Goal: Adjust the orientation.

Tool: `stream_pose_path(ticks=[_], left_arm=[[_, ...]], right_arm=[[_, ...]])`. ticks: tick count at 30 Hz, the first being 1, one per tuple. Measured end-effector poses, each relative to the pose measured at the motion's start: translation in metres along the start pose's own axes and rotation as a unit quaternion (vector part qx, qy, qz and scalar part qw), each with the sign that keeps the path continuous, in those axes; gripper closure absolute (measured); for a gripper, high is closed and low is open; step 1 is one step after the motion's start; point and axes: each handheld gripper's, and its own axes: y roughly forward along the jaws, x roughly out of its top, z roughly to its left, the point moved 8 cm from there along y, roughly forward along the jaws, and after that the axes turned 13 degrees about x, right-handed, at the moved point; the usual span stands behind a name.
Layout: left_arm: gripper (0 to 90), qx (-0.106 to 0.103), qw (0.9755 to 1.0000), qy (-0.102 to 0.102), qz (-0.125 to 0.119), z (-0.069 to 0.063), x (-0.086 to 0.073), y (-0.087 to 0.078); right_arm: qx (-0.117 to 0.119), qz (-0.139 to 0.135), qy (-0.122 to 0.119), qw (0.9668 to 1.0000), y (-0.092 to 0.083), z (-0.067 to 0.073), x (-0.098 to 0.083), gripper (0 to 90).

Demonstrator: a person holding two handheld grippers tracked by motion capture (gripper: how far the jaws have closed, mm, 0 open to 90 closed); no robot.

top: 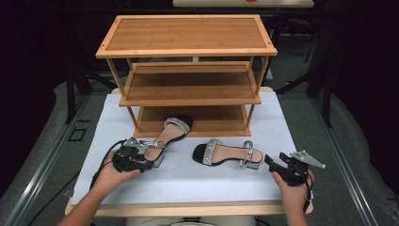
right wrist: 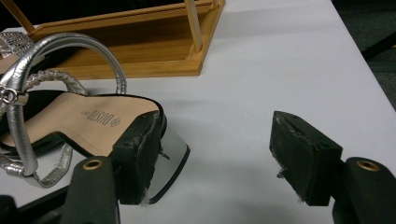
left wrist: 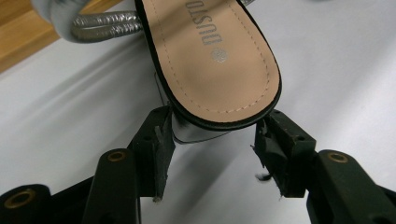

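Note:
Two black sandals with silver straps lie on the white table top (top: 188, 183). The left sandal (top: 168, 133) points its toe onto the bottom shelf of a wooden shoe rack (top: 188, 47). Its heel end (left wrist: 219, 60) sits between the jaws of my left gripper (top: 154, 157), which is open (left wrist: 215, 154) with the right jaw apart from the heel block. The right sandal (top: 226, 153) lies sideways with its heel to the right. My right gripper (top: 272, 161) is just beyond that heel, open (right wrist: 219, 158), and the sandal's heel (right wrist: 70, 116) shows behind its left jaw.
The three-tier rack stands at the back middle of the table, its bottom shelf's edge (right wrist: 130, 60) close behind the sandals. Bare white surface lies at the front and right. The table's front edge runs near the person's forearms.

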Motion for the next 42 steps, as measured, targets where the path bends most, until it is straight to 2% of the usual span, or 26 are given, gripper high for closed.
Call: stream_pose_path(ticks=[2,4,6,8,10,17,18,21,23,24,25,26,28,29,33,34,36,38,40,42], left_arm=[[47.8,0.001,1.0,0.004,-0.004,-0.004,0.0,0.0],[46.9,-0.015,0.9998,-0.002,-0.016,-0.02,0.003,0.001],[38.4,-0.014,0.9996,-0.004,-0.025,-0.033,0.009,0.007],[33.0,-0.002,0.9997,-0.001,-0.022,-0.04,0.013,0.014],[32.8,0.019,0.9994,0.009,-0.027,-0.044,0.018,0.022],[31.3,0.035,0.9985,0.022,-0.036,-0.052,0.032,0.025],[31.4,0.034,0.9987,0.02,-0.033,-0.052,0.034,0.024],[31.6,0.025,0.9988,0.017,-0.038,-0.049,0.039,0.021],[31.8,0.019,0.9988,0.007,-0.044,-0.041,0.052,0.018],[31.9,0.022,0.9987,0.01,-0.044,-0.038,0.059,0.019],[32.1,0.024,0.9987,0.011,-0.043,-0.037,0.065,0.021],[32.0,0.027,0.9987,0.021,-0.038,-0.035,0.068,0.023],[32.1,0.028,0.9989,0.022,-0.03,-0.031,0.077,0.031],[32.1,0.027,0.999,0.021,-0.029,-0.028,0.081,0.034],[32.2,0.018,0.9994,0.007,-0.03,-0.016,0.093,0.05],[32.3,0.021,0.9994,0.013,-0.025,-0.012,0.095,0.053],[32.3,0.023,0.9995,0.009,-0.021,-0.008,0.1,0.06],[32.4,0.023,0.9994,-0.009,-0.023,-0.005,0.106,0.065],[32.4,0.024,0.9993,-0.015,-0.024,-0.005,0.109,0.067],[32.4,0.037,0.9991,-0.006,-0.021,-0.004,0.113,0.073]], right_arm=[[0.0,0.0,0.0,1.0,0.0,0.0,0.0,33.2],[0.002,0.0,0.001,1.0,0.0,0.0,0.0,33.2],[0.003,0.003,-0.002,1.0,0.001,0.002,0.0,33.2],[0.004,0.003,-0.003,1.0,0.002,0.003,0.0,33.2],[0.005,0.003,-0.003,1.0,0.002,0.003,0.0,33.2],[0.005,0.0,-0.001,1.0,0.003,0.001,-0.001,33.3],[0.004,0.01,0.001,0.9999,0.001,0.0,-0.002,33.3],[0.007,-0.004,0.005,1.0,0.001,-0.001,-0.001,33.2],[0.009,-0.003,0.004,0.9999,0.001,0.0,0.0,33.3],[0.009,0.002,0.004,1.0,0.001,0.001,-0.001,33.2],[0.01,-0.003,0.003,0.9999,0.002,0.001,0.0,33.3],[0.01,-0.002,0.002,0.9999,0.003,0.002,0.0,33.3],[0.01,0.006,0.0,0.9999,0.002,0.003,-0.001,33.3],[0.011,0.0,-0.001,0.9999,0.003,0.004,0.0,33.2],[0.011,0.0,0.0,0.9999,0.003,0.001,0.0,33.3],[0.01,0.0,0.002,0.9999,0.003,0.0,-0.001,33.3],[0.01,0.005,0.003,0.9999,0.002,-0.001,-0.002,33.3],[0.01,0.003,0.005,0.9999,0.002,-0.001,-0.001,33.3],[0.011,0.008,0.005,0.9999,0.001,-0.001,-0.002,33.3],[0.013,0.003,0.005,0.9999,0.001,-0.001,-0.001,33.3]])
